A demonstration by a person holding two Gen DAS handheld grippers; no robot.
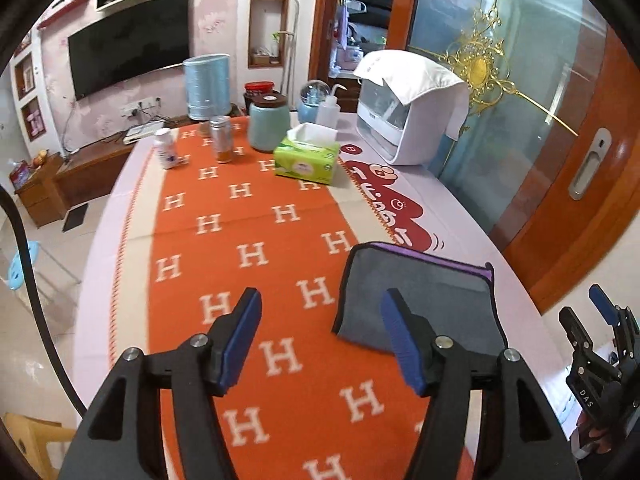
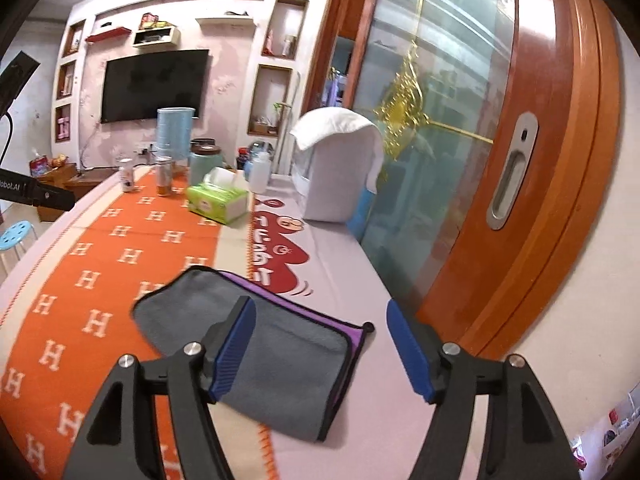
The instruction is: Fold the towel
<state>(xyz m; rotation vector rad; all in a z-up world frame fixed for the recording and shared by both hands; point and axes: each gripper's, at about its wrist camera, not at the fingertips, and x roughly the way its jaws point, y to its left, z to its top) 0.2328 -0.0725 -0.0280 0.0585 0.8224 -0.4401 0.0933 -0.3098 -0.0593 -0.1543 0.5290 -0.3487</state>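
Observation:
A grey towel (image 1: 424,292) with a purple underside and dark trim lies folded flat on the table, at the right edge of the orange cloth. It also shows in the right wrist view (image 2: 288,356). My left gripper (image 1: 320,340) is open and empty, held above the table just left of and before the towel. My right gripper (image 2: 320,352) is open and empty, held over the towel's right end. The right gripper also shows at the far right of the left wrist view (image 1: 596,320).
An orange H-pattern cloth (image 1: 248,248) covers the table's middle. At the far end stand a green tissue box (image 1: 308,160), a teal jar (image 1: 269,124), bottles (image 1: 222,140), a blue cylinder (image 1: 207,86) and a white appliance (image 1: 408,112). A wood-framed glass sliding door (image 2: 460,128) runs along the right.

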